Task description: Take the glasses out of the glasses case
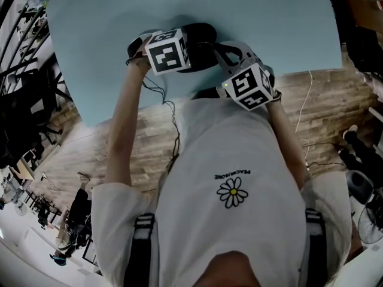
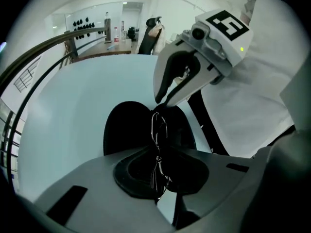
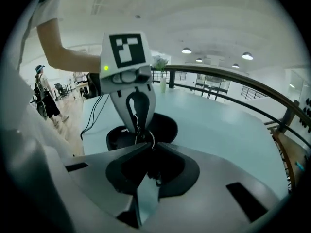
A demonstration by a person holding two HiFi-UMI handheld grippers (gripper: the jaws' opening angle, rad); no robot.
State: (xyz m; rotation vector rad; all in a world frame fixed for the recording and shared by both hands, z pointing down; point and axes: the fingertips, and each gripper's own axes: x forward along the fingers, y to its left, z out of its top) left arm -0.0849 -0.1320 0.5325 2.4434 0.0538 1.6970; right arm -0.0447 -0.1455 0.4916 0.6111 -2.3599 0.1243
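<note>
The left gripper (image 2: 158, 159) is pinched tight on the thin wire-framed glasses (image 2: 159, 130), holding them edge-on just above the open black oval glasses case (image 2: 126, 125). They look lifted clear of the case, which lies on the pale blue surface (image 1: 269, 28). That narrow grip suits so slim a frame, and it keeps the pressure off the lenses. The right gripper (image 3: 148, 147) is right over the case too, its jaws drawn together with the tips at the frame's top edge, likely to steady or take it. Whether the right gripper actually pinches the wire, I can't make out. From the head view the marker cubes cover the glasses entirely, and the lenses barely show.
</note>
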